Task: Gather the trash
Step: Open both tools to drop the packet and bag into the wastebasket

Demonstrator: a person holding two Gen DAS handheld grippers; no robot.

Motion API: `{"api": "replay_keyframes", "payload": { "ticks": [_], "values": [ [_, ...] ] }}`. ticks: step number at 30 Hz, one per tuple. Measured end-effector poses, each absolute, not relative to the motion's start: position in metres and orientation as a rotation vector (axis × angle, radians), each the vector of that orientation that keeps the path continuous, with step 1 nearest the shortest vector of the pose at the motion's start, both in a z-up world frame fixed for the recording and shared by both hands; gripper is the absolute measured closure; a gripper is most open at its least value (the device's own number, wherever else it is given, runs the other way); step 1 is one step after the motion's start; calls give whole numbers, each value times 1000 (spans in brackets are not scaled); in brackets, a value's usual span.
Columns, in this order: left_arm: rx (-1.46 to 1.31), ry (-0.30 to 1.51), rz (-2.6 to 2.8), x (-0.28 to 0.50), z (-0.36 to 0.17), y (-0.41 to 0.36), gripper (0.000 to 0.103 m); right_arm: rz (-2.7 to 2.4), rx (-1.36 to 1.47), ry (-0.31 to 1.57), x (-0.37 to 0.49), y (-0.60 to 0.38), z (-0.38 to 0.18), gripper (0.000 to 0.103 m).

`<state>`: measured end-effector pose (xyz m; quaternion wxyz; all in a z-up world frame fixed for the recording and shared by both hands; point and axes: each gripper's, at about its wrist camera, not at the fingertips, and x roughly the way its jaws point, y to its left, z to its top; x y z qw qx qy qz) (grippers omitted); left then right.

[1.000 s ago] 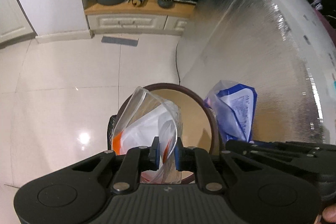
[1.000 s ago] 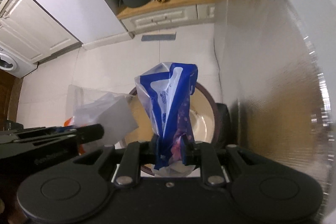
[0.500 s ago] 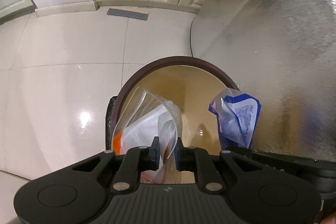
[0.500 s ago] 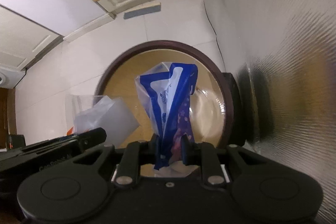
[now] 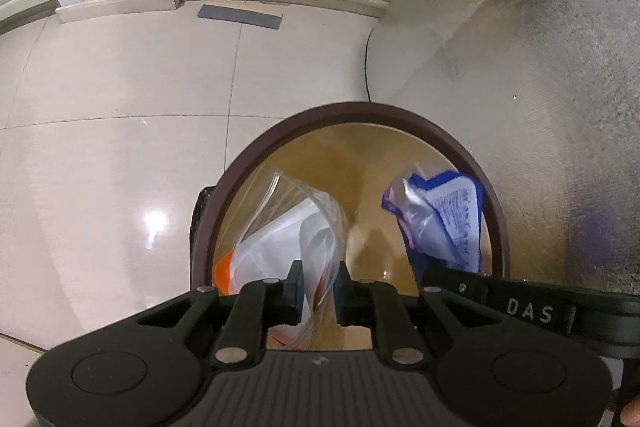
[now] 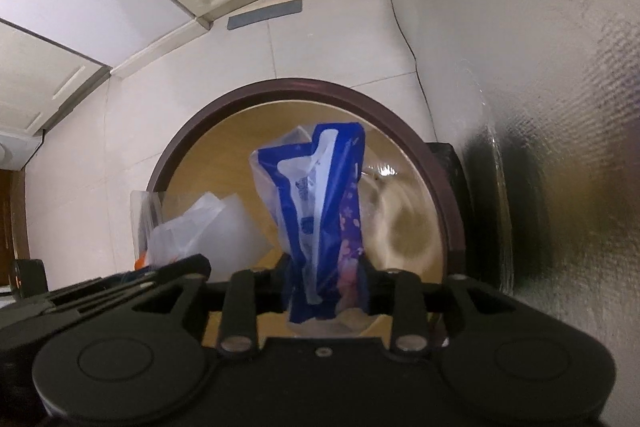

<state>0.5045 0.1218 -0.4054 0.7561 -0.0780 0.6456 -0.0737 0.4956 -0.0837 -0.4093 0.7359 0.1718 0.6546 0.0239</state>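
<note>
Trash bin (image 5: 256, 163) gapes below; left gripper (image 5: 318, 291) pinches clear bag (image 5: 296, 223); right gripper (image 6: 326, 287), lettered "DAS", has just been loosening around blue wrapper (image 6: 320, 195).

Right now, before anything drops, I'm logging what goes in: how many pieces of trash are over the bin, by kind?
Clear plastic bag: 1
Blue and white wrapper: 1
Total: 2, both above the open brown-rimmed bin.
</note>
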Motion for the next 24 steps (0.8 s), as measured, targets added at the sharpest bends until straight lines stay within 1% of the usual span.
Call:
{"api": "replay_keyframes", "payload": {
  "ticks": [1, 2, 4, 5, 7, 11, 13, 15, 18, 24],
  "values": [
    [-175, 1408, -161, 505, -406, 122, 85, 50, 378, 1436, 495, -85, -409, 62],
    [-179, 1414, -160, 507, -407, 123, 79, 43, 379, 1436, 495, -87, -409, 60],
    [-182, 1421, -157, 507, -407, 123, 69, 37, 389, 1443, 491, -91, -408, 52],
    [-178, 1421, -157, 507, -405, 124, 64, 36, 392, 1451, 491, -91, -408, 51],
    [-172, 1424, -156, 506, -402, 123, 58, 41, 391, 1458, 489, -93, -407, 43],
    [-160, 1437, -162, 502, -398, 121, 55, 45, 373, 1454, 487, -92, -401, 38],
    [-155, 1442, -164, 498, -395, 122, 54, 48, 374, 1447, 485, -93, -396, 33],
    [-154, 1441, -161, 495, -390, 125, 52, 49, 364, 1440, 483, -94, -392, 30],
    [-143, 1436, -151, 491, -381, 129, 48, 50, 338, 1434, 479, -95, -386, 27],
    [-124, 1439, -115, 486, -366, 139, 36, 46, 295, 1427, 475, -95, -374, 22]
  ]
}}
